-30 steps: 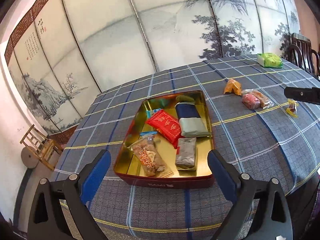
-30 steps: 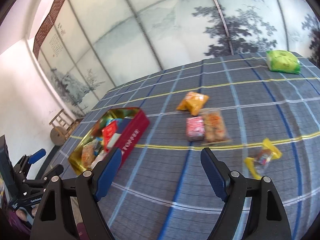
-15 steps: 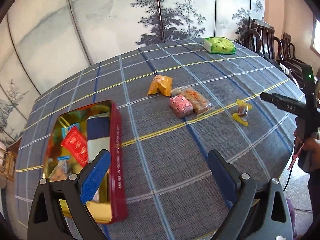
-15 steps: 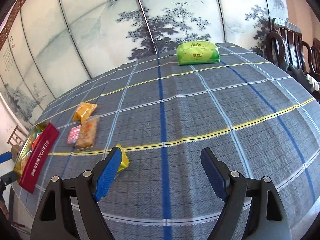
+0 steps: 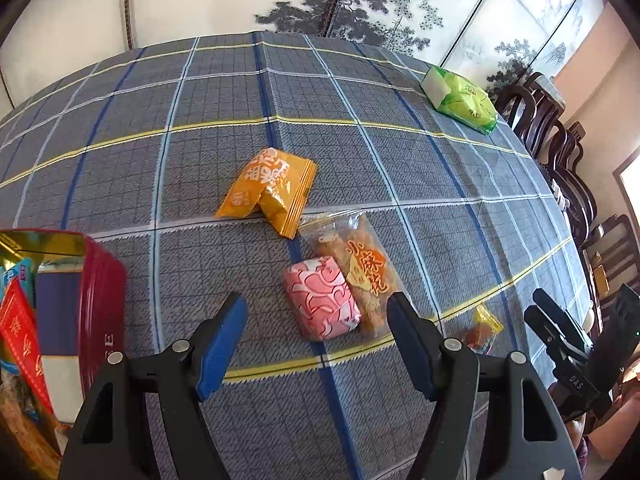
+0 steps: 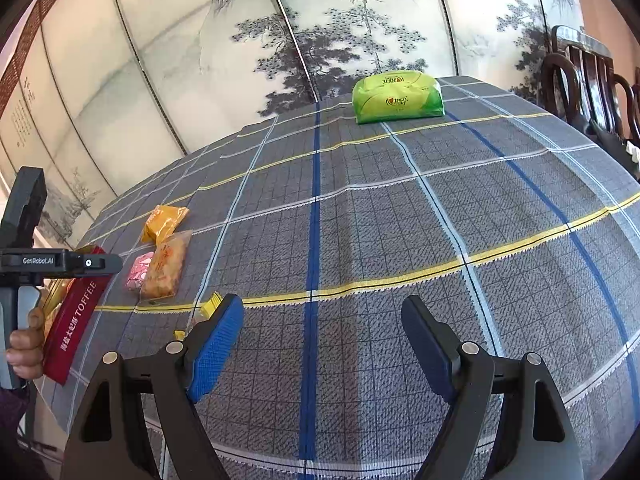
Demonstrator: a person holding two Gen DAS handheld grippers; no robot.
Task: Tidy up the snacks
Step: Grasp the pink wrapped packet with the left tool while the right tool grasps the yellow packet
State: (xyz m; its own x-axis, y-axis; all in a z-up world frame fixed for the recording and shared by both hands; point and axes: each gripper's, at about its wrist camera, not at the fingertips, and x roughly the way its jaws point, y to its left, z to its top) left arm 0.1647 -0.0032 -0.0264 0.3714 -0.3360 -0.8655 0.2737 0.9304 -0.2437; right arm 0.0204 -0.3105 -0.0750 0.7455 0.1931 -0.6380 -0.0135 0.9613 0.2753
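- Snacks are seen scattered on the worktop (image 5: 400,160), which is covered by a grey plaid cloth; none is held.
- An orange packet (image 5: 270,192) is seen lying near the middle of the worktop, with a clear packet of fried pieces (image 5: 360,276) just in front of it.
- A pink packet (image 5: 322,298) is laid touching the left side of the clear packet.
- A small yellow-wrapped sweet (image 5: 482,328) is seen nearer the front right edge, partly hidden behind the left gripper's finger.
- A green packet (image 6: 398,98) is placed apart from the rest, by the far right edge of the worktop.
- A red and gold tin (image 5: 96,300) is set at the left edge, with several packets inside it.
- The left gripper (image 5: 316,344) is held above the pink packet, its jaws spread wide and nothing between them.
- The right gripper (image 6: 322,344) is held over bare cloth near the front edge, its jaws likewise spread and nothing gripped.
- A painted folding screen (image 6: 320,40) is seen behind the worktop, and dark wooden chairs (image 5: 560,152) along its right side.
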